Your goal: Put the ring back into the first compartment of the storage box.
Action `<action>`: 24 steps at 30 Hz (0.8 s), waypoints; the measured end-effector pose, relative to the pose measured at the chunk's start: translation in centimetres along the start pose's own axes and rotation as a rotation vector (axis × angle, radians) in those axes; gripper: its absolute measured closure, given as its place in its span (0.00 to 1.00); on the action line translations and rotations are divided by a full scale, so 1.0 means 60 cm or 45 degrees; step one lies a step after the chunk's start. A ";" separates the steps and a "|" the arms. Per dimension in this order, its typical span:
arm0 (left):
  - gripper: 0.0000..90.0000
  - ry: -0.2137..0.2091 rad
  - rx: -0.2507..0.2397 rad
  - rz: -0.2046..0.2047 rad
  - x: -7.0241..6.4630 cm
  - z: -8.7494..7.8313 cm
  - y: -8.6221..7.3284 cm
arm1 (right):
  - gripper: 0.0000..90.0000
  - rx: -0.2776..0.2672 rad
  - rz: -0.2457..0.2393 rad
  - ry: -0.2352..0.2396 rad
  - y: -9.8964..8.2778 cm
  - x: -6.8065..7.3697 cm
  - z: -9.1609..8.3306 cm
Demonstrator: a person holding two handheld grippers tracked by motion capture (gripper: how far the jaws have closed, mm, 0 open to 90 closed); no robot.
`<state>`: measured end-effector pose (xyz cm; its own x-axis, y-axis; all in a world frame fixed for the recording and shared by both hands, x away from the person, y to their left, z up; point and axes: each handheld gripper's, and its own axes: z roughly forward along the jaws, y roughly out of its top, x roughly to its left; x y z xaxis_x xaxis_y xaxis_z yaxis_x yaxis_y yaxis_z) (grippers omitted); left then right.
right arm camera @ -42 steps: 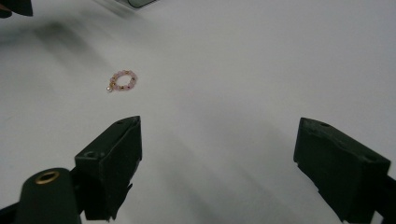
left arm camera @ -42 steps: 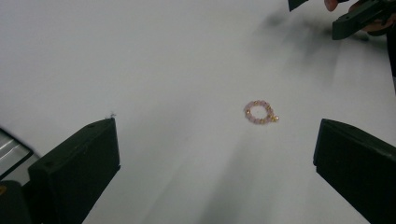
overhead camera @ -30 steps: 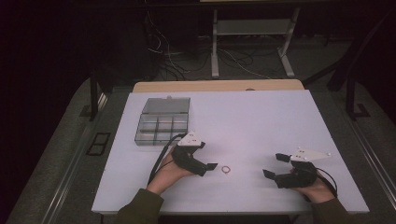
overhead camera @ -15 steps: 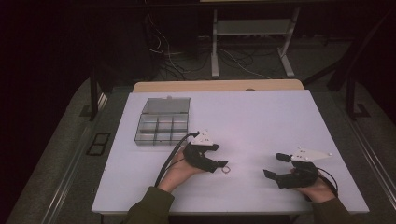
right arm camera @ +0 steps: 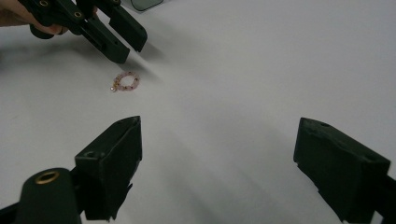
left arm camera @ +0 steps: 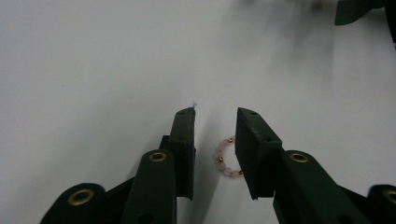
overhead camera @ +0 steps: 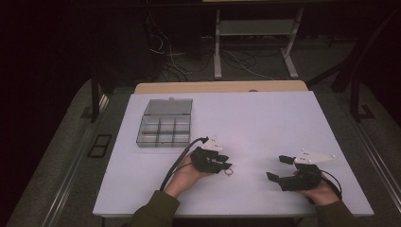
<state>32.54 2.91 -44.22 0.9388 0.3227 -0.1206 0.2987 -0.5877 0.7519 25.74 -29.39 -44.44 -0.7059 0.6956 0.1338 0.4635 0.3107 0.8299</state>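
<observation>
Toward the far left of the white table (overhead camera: pixel 265 118) sat a clear compartment box (overhead camera: pixel 163 124), lid raised at its far edge, compartments too small to tell what they held. Nearer and to the right of it, held in the person's left hand (overhead camera: pixel 185 174), was the left tool (overhead camera: pixel 226 165), with a black cable (overhead camera: pixel 176 163) trailing back along the forearm. Seen along its own jaws (left arm camera: pixel 215 128), stood partly apart with a gap between them, not clamped on anything. Lying flat on the table just at the tips, a small ring of pale pink beads with gold spacers (left arm camera: pixel 226 158), tucked against the inner face of the right-hand jaw in that view, part of the loop hidden behind it; touching or only close, cannot tell. From the other side, same bead ring (right arm camera: pixel 126 81) resting just in front of the left tool's tips (right arm camera: pixel 123 39). Well apart to the right, near the front edge, rested the right tool (overhead camera: pixel 279 168) in the right hand (overhead camera: pixel 321 191), grey plate (overhead camera: pixel 314 157) on top, jaws spread wide (right arm camera: pixel 219 154) over bare table, holding nothing
</observation>
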 end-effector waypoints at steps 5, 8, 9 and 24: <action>0.82 -0.007 0.038 0.001 -0.004 0.013 -0.001 | 0.17 -0.002 0.005 0.000 0.000 0.000 -0.001; 0.85 -0.009 0.050 0.000 -0.005 0.017 -0.001 | 0.17 -0.004 0.001 -0.001 0.000 -0.001 -0.001; 0.86 -0.013 0.056 0.003 -0.005 0.017 -0.001 | 0.17 -0.006 0.001 -0.001 0.000 -0.001 -0.002; 0.95 0.018 0.095 0.037 -0.007 0.021 -0.001 | 0.17 -0.010 0.011 -0.005 0.000 -0.003 -0.003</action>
<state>32.36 1.88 -45.03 0.9449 0.3148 -0.0897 0.2836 -0.6506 0.7045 25.74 -29.63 -44.36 -0.6996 0.7009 0.1390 0.4654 0.2994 0.8329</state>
